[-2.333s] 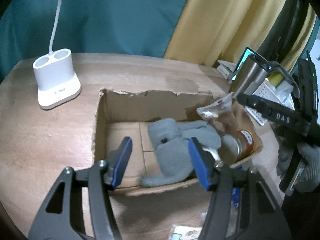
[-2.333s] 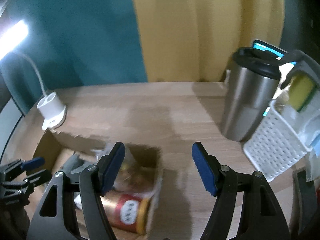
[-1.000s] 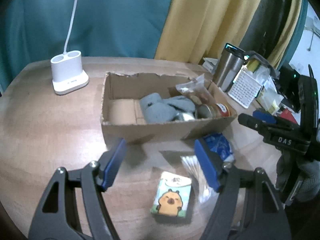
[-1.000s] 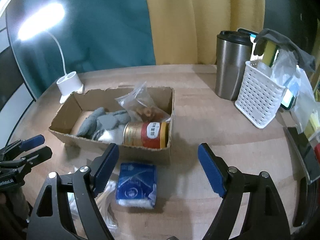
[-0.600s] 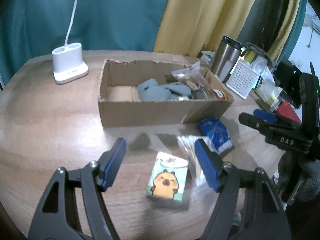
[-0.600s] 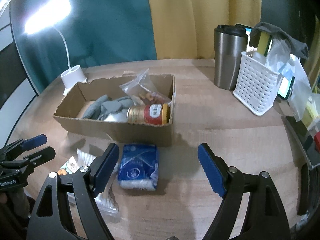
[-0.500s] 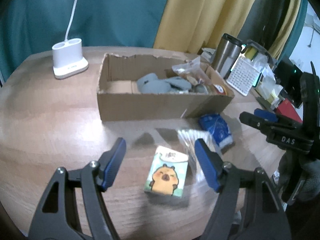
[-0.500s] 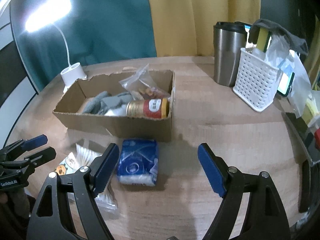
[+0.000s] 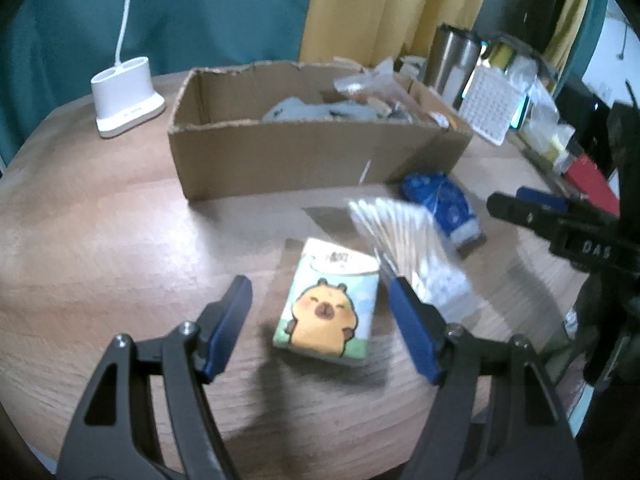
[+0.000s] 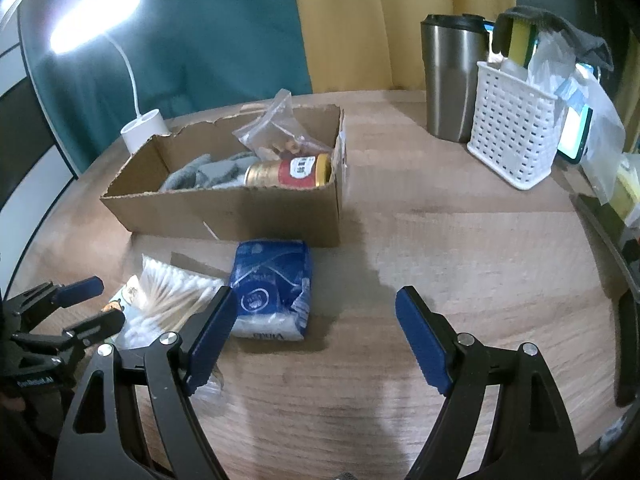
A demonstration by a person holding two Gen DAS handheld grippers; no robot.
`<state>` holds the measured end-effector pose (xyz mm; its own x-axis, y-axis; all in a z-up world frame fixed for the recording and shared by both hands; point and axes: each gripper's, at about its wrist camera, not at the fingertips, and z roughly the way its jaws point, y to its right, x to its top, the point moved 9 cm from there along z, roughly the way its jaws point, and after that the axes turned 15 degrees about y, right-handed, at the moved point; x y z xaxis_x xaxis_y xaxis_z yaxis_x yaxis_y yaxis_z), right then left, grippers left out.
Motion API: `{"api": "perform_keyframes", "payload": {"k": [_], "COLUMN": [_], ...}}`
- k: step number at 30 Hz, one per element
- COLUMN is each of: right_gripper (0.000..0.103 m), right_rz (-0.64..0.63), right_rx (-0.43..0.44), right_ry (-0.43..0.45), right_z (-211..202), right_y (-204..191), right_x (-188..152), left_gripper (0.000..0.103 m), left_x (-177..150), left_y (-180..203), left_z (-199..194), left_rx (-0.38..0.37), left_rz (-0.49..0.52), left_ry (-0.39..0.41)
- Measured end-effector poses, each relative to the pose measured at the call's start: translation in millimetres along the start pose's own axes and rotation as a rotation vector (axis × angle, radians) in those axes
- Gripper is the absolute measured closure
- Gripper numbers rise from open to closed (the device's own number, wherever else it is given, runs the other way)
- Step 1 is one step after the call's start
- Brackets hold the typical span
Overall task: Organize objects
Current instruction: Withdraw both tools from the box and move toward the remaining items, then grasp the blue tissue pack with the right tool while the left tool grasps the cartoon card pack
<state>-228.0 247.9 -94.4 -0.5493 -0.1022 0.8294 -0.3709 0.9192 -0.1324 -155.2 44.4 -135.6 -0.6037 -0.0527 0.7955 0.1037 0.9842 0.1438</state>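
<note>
A cardboard box [image 9: 304,160] [image 10: 240,210] on the wooden table holds a grey cloth [image 10: 208,174], a red and gold can [image 10: 290,171] and a clear snack bag [image 10: 276,130]. In front of it lie a capybara tissue pack [image 9: 328,312], a bag of cotton swabs [image 9: 404,236] [image 10: 172,288] and a blue packet [image 9: 440,204] [image 10: 272,290]. My left gripper [image 9: 324,332] is open, low over the table, its fingers on either side of the capybara pack. My right gripper [image 10: 312,336] is open and empty, just right of the blue packet.
A white lamp base [image 9: 126,96] [image 10: 144,128] stands left of the box. A steel tumbler [image 10: 452,76], a white basket [image 10: 510,144] with sponges and a phone [image 10: 574,132] stand at the back right. The table edge curves close on the right.
Both grippers have pulled back from the box and dropped lower. My left gripper has come down around the capybara pack, which now lies between its fingers. Both stay open.
</note>
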Motion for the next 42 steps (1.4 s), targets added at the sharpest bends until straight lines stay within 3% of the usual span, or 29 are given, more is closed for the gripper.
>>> {"api": "perform_keyframes", "payload": {"k": [6,22,32,36,42], "right_gripper": [0.019,0.019,0.020,0.043,0.048], "right_rz": [0.000,-0.022,-0.047,-0.074,-0.082], "right_rx": [0.014,0.058,0.043,0.027,0.035], "right_ry": [-0.015,-0.076,-0.117,-0.115,-0.119], "right_z": [5.7,39.4,53.3,52.0,49.8], "right_y": [-1.4,-22.2,-31.2,-32.0,-34.9], "right_x": [-5.9,-10.0,-14.6,-14.7,-15.6], "left_gripper": [0.031,0.032,0.055,0.056,0.056], "left_x": [-9.2,1.5,5.0,8.1,15.8], "left_y": [-1.7,-23.5,-30.1,-30.8,-34.4], "left_z": [10.5,22.7,19.7,17.0,10.5], "left_rx": [0.025,0.065,0.040,0.031,0.032], "left_rz": [0.026,0.044,0.018,0.010,-0.004], "left_ry": [-0.040,-0.015,0.007,0.020,0.041]}}
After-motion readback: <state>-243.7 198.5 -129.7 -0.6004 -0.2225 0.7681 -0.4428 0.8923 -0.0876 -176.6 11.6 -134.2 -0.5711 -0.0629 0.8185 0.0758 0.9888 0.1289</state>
